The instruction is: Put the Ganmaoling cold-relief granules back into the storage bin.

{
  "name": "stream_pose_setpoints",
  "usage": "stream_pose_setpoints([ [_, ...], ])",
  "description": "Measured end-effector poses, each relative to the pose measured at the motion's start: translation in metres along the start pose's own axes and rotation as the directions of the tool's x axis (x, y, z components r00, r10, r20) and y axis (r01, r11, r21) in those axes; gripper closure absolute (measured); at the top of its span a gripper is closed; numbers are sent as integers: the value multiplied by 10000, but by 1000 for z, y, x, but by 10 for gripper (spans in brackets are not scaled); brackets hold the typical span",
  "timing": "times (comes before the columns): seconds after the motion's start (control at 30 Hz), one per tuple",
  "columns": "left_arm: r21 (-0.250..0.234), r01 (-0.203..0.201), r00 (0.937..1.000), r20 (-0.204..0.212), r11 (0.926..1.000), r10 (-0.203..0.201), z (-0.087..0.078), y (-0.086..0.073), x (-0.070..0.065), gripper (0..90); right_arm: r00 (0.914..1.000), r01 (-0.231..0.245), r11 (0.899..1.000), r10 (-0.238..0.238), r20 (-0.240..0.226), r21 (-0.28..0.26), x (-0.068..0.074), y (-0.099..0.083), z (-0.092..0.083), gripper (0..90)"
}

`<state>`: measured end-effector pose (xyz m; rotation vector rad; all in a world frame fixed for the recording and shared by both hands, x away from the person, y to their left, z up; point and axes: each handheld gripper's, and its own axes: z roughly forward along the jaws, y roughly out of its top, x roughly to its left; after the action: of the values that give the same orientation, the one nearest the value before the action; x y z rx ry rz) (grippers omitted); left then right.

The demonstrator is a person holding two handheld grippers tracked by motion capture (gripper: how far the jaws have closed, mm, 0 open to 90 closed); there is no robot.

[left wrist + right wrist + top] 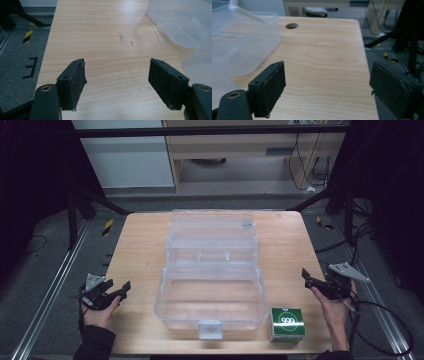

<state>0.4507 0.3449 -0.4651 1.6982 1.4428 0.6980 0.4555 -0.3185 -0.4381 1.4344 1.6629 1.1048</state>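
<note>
- a small green box (287, 323) sat on the counter (140, 250), near its front edge, just beside the big clear case (212, 270).
- white "999" was printed on its top.
- the right tool (312, 281) was near the box, jaws apart, holding nothing.
- the left tool (116, 290) sat far left, jaws apart too.

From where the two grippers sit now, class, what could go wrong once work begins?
1. The green box sits close to the table's front edge; a clumsy approach by the right gripper might push it off.
2. The clear plastic case lies open, its lid spread toward the far edge; its see-through walls are hard to judge, so the left gripper could bump it.
</note>
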Motion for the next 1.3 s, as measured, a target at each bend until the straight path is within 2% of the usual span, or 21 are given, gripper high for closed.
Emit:
stream_pose_setpoints([
  [0.07,87,-39,10000,-3,10000,39,1,-2,0,289,9995,280,9996,-280,-163,15,2,2,-2,137],
  [0.13,62,-115,9999,19,9999,115,1,-3,0,284,9972,506,9987,-501,-548,66,3,5,-5,135],
  [0.33,230,-228,9997,106,9995,226,3,-6,0,268,9881,790,9969,-777,-1327,42,7,17,-14,133],
  [0.47,341,-385,9991,176,9987,379,4,-7,-1,258,9681,1624,9864,-1540,-1977,267,14,27,-19,123],
  [0.53,430,-395,9991,166,9983,388,5,-8,-2,255,9572,1802,9833,-1695,-2346,251,18,31,-22,125],
  [0.6,517,-463,9988,197,9976,453,6,-9,-3,255,9381,2011,9792,-1842,-2932,281,23,34,-23,131],
  [0.67,535,-503,9986,180,9973,494,6,-9,-4,253,9137,2288,9727,-2004,-3535,399,28,37,-23,131],
  [0.7,544,-511,9986,179,9972,502,6,-9,-5,252,9015,2502,9673,-2167,-3746,425,31,38,-23,128],
  [0.77,593,-531,9984,208,9968,520,7,-9,-5,250,8843,2829,9582,-2435,-3983,425,36,42,-24,123],
  [0.9,641,-602,9980,235,9961,588,8,-11,-5,246,8607,3273,9439,-2787,-4261,436,43,48,-27,112],
  [1.03,671,-619,9979,243,9958,604,9,-11,-5,244,8323,3754,9260,-3180,-4539,395,48,54,-32,105],
  [1.1,704,-656,9976,268,9954,638,9,-11,-6,243,8116,4087,9119,-3437,-4725,387,51,57,-35,96],
  [1.2,733,-704,9972,297,9948,684,9,-11,-6,242,7778,4656,8845,-3931,-4904,295,56,61,-39,79],
  [1.27,746,-734,9970,316,9945,712,10,-12,-6,241,7527,4977,8672,-4221,-5052,171,58,63,-41,79],
  [1.3,747,-746,9969,305,9944,725,10,-12,-6,240,7368,5161,8563,-4332,-5191,179,61,64,-43,79],
])
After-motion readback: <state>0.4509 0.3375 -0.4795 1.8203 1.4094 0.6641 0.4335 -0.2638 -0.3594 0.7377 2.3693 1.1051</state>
